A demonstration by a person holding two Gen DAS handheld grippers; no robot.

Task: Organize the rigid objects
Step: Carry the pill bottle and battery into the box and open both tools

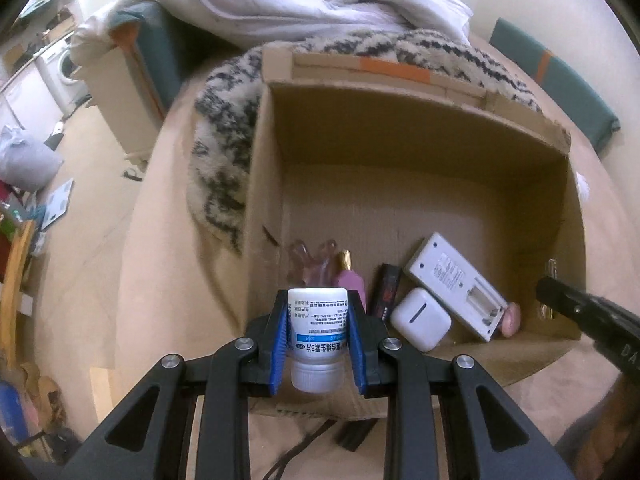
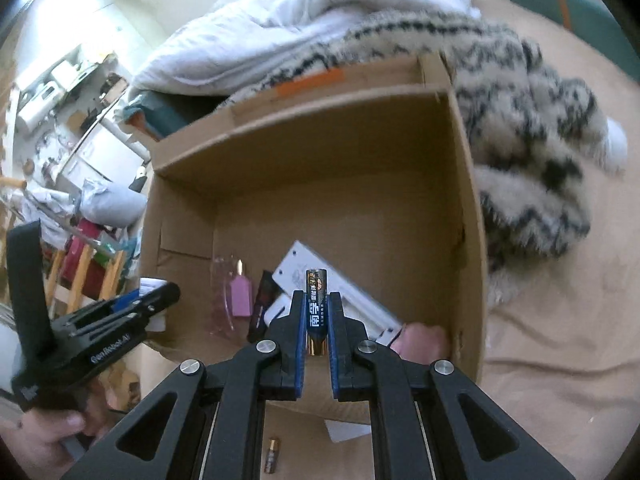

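Note:
My left gripper [image 1: 318,316] is shut on a white pill bottle [image 1: 317,332] with a blue label, held over the near edge of an open cardboard box [image 1: 400,128]. My right gripper [image 2: 316,312] is shut on a dark blue battery [image 2: 316,304], held upright over the box's near wall [image 2: 468,240]. Inside the box lie a white remote [image 1: 452,280], a white earbud case [image 1: 420,318], a pink bottle with a gold cap [image 1: 350,276], a clear pink item [image 1: 312,260] and a black and red stick [image 1: 386,288]. The left gripper shows in the right wrist view [image 2: 160,296].
The box stands on a beige bed sheet [image 2: 560,360]. A furry black and white blanket [image 2: 528,128] and a white duvet [image 1: 304,0] lie behind it. A loose battery [image 2: 272,454] and a white paper scrap [image 2: 344,430] lie on the sheet by the box's near side.

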